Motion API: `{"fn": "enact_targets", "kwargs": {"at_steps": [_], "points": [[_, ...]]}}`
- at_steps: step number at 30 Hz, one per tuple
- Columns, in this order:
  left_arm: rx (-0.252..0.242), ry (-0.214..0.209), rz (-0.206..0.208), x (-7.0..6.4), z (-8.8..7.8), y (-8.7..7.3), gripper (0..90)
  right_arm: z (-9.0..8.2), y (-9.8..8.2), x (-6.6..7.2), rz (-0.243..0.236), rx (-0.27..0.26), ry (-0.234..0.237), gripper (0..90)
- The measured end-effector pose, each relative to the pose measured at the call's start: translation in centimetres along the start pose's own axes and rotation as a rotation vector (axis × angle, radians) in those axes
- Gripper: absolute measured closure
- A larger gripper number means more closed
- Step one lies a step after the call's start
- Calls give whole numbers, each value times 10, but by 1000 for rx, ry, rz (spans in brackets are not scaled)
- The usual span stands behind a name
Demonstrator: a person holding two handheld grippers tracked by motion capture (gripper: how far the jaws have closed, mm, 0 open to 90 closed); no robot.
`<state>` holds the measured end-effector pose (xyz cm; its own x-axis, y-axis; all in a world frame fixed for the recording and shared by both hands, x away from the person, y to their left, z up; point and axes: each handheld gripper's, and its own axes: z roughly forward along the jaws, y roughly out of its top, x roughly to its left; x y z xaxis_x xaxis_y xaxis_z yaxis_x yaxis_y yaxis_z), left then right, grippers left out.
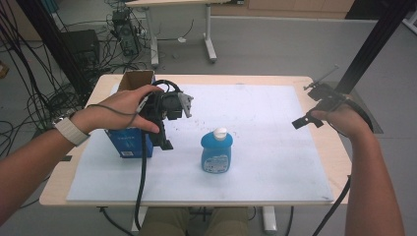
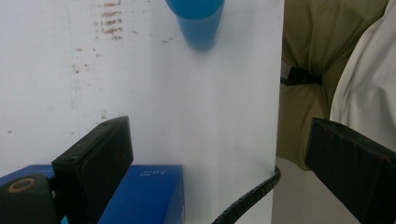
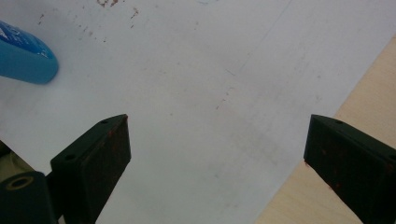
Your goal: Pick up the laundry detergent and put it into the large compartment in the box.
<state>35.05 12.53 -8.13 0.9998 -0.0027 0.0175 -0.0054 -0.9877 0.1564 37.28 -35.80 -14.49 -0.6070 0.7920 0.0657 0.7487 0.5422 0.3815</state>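
Note:
A blue bottle (image 1: 216, 151) with a white cap stands upright near the middle of the white mat (image 1: 280, 147). Left of it stands a blue box (image 1: 129, 143) with an open brown top. My left gripper (image 1: 164, 140) hangs jaws-down at the box's right side, between box and bottle. In the left gripper view its jaws (image 2: 219, 163) stand wide open with nothing between them; the box (image 2: 140, 191) lies under the left jaw and the bottle (image 2: 196, 23) sits farther off. My right gripper (image 1: 312, 105) hovers open over the mat's right edge. In its own view (image 3: 217, 163) the bottle (image 3: 25, 58) is at far left.
The mat lies on a wooden table (image 1: 339, 162), with bare wood along the right edge (image 3: 364, 112). Behind the table are cables (image 1: 29, 98), a computer case (image 1: 125, 34) and desk legs (image 1: 210, 44). A black post (image 1: 373, 44) rises at the right rear.

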Motion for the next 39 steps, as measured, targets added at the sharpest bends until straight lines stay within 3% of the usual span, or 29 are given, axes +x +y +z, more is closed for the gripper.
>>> {"fn": "enact_targets", "kwargs": {"at_steps": [39], "points": [[4,3,-9,-3,-18,6,80,-4,-2,0,-3,-10,1,72]]}}
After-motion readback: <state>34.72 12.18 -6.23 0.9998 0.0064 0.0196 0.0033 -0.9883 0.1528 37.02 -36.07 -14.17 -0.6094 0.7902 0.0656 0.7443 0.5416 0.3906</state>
